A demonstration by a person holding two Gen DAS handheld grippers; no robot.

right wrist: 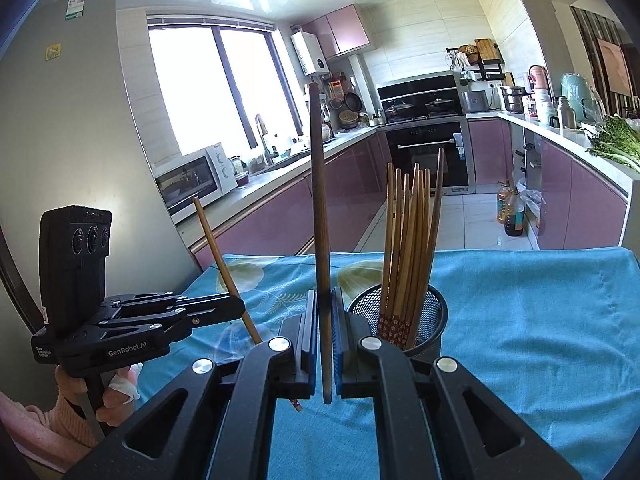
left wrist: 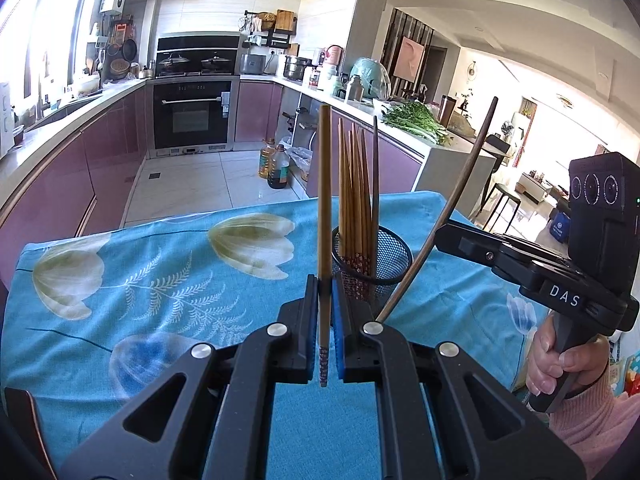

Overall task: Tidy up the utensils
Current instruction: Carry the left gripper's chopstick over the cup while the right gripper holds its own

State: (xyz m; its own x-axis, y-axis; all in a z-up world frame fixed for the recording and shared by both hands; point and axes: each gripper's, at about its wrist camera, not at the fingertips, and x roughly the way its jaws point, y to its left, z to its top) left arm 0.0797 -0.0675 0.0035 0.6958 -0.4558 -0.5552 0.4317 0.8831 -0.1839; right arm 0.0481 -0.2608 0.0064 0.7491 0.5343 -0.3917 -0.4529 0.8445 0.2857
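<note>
Over the blue cloth [left wrist: 160, 280], only the right view shows the microwave [right wrist: 192, 180].

The left tongs [left wrist: 325, 328] are clamped tight, blue pads nearly meeting, and point forward and somewhat downward. The right tongs [right wrist: 325, 340] are clamped the same way, tilted less steeply. The two sit side by side, near each other. Behind each pair of tongs a hand wraps the handle: right hand [left wrist: 560, 364], left hand [right wrist: 108, 388], both in pink sleeves.
</note>
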